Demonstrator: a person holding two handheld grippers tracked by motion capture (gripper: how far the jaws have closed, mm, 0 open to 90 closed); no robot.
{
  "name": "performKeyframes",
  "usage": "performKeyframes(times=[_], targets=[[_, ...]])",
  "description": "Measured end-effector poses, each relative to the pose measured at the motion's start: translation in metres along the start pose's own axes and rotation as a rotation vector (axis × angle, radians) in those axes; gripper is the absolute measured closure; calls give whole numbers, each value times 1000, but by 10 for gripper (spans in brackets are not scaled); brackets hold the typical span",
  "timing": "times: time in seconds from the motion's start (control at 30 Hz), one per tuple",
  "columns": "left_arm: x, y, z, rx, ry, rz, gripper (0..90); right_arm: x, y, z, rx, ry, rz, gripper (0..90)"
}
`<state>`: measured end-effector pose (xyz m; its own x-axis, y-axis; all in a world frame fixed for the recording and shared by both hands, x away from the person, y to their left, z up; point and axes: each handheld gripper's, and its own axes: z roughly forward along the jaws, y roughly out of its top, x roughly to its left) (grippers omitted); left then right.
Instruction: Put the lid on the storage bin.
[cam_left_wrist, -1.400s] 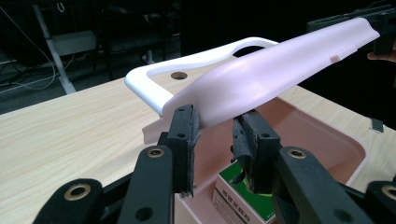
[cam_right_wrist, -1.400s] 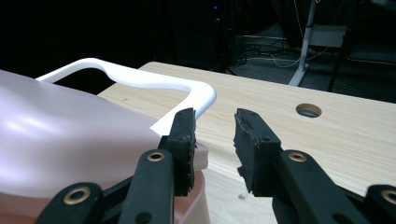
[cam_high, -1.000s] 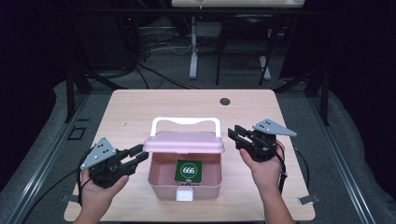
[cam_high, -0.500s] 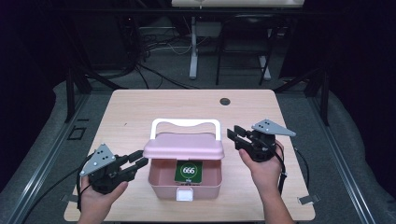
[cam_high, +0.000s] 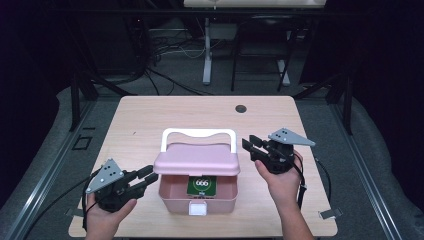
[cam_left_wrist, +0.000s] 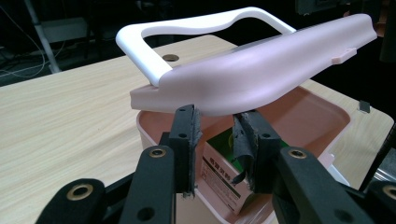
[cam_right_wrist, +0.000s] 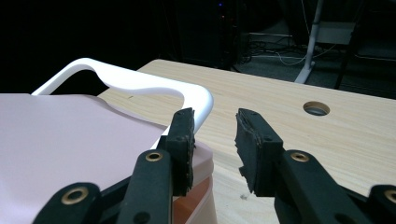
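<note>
Lower and nearer the person than a second ago, the left gripper (cam_high: 146, 177) now sits at the left side of the pink box (cam_high: 198, 196), its jaws having just closed a little; the right gripper (cam_high: 252, 147) and the box have not shifted.

From the left gripper view, the jaws stand partly open with nothing clamped between them. Just ahead of their tips is the box's near wall, and above them hangs the underside of the pink lid (cam_left_wrist: 261, 70), which is tilted up on its far side and rests askew over the open tub. That raised edge seems the reason for the low approach: the jaws look lined up to get under or onto the lid's rim.

Across the box, the right gripper's jaws also stand partly open and empty. Its left jaw is just beside the corner of the white handle (cam_right_wrist: 140, 86), which lies folded back toward the far side of the table (cam_high: 150, 120); the other jaw is over bare wood (a round cable hole (cam_right_wrist: 316, 108) shows beyond it). It appears posted to steady or lift that side.

Inside the tub stands a green card box (cam_high: 202, 185) with white figures on its top that seem to read "666". In the left gripper view its pale side carries small print, too blurred to read.
</note>
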<state>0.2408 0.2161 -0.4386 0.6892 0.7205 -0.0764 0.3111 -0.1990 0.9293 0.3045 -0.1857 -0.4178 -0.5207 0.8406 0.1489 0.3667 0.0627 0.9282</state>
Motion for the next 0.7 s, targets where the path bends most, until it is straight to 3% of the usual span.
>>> performKeyframes(times=[0.17, 0.7], targets=[[-2, -4, 1, 5, 2, 5, 697, -1, -2, 2, 3, 11, 17, 669], [-3, -15, 1, 14, -5, -1, 708, 1, -4, 5, 12, 11, 8, 671]])
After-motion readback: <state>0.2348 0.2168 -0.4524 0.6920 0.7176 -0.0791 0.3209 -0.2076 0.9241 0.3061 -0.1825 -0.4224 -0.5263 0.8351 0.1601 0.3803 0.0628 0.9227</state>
